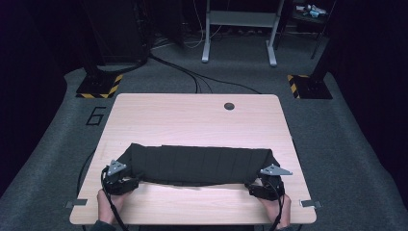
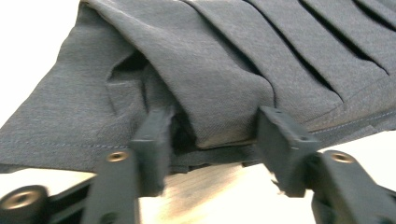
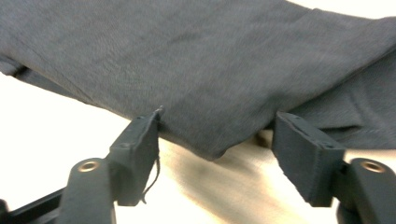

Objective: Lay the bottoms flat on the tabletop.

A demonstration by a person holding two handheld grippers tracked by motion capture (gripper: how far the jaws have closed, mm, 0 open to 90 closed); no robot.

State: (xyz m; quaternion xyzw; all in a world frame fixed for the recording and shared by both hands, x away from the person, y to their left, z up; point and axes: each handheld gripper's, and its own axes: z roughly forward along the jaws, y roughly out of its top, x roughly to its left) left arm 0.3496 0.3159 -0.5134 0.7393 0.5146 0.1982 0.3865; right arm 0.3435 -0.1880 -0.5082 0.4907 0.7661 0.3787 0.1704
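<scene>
Two grippers, left gripper [image 1: 126,182] and right gripper [image 1: 257,187], sit at the near corners of the dark pleated cloth [image 1: 197,165], which lies long-axis across the table [image 1: 192,115], jaws parted astride its hem, not yet pinching it.

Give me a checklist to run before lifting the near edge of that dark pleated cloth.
1. Left gripper jaws either side of the dark grey pleated cloth fold: ok.
2. Left pads pressing on the cloth: not ok, gaps show.
3. Right gripper jaws astride the cloth corner: ok.
4. Right pads pressing on the cloth: not ok, gaps show.
5. Both grippers at opposite ends of the near edge: ok.
6. Light wooden table bare beyond the cloth: ok.
</scene>
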